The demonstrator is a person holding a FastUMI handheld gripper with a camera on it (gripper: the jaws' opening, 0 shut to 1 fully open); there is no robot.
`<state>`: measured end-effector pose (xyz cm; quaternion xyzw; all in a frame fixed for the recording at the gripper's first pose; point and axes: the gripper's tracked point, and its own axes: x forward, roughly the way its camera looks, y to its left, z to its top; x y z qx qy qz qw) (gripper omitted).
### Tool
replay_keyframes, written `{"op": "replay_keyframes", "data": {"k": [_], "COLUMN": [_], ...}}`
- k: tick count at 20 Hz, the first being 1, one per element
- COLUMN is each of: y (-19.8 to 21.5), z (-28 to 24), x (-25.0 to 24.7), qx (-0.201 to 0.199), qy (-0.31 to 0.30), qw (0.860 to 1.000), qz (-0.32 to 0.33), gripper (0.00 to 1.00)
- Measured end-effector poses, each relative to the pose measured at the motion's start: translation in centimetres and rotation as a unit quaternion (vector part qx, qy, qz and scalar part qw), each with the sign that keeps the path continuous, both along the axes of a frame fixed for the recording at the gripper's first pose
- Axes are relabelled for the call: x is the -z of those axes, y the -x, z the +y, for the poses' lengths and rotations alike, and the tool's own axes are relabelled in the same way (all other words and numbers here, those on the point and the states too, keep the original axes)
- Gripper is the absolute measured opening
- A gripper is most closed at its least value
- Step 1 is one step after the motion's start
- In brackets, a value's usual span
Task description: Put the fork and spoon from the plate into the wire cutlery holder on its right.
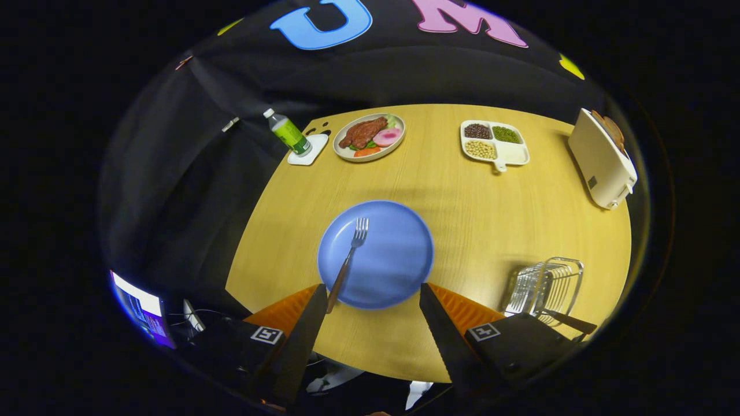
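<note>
A round blue plate [393, 260] lies on the wooden table just ahead of my fingers. A fork [347, 263] with a brown handle rests on its left half, tines pointing away, handle end hanging over the rim near my left finger [309, 323]. To the right of the plate stands the wire cutlery holder [543, 286], with a brown handle [569, 320] sticking out of it toward me. My gripper [370, 294] hovers open above the near rim of the plate, holding nothing.
Along the far side of the table stand a green bottle [289, 133] on a white coaster, a plate of meat and vegetables [370, 137] and a divided white dish of beans [494, 143]. A white toaster [604, 159] sits at the far right. A lit screen [141, 309] glows left of the table.
</note>
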<state>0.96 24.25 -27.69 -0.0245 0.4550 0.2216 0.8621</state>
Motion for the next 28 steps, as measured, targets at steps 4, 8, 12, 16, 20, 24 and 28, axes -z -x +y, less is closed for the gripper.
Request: {"op": "replay_keyframes", "data": {"k": [4, 8, 12, 16, 20, 24, 28], "y": [-1.2, -2.3, -2.2, -2.4, -2.6, -2.0, -1.8], "z": [2.9, 4.4, 5.4, 6.1, 6.4, 6.7, 6.4], "x": [4.0, 7.6, 10.5, 12.1, 12.9, 13.5, 13.5], "qx": [0.011, 0.030, 0.048, 0.058, 0.069, 0.058, 0.044], "qy": [0.016, 0.035, 0.048, 0.057, 0.065, 0.068, 0.062], "qw": [1.000, 0.998, 0.994, 0.992, 0.990, 0.988, 0.989], "qz": [0.023, 0.050, 0.083, 0.097, 0.109, 0.126, 0.129], "gripper": [1.00, 1.00, 0.98, 0.84, 0.59, 0.23, 0.12]}}
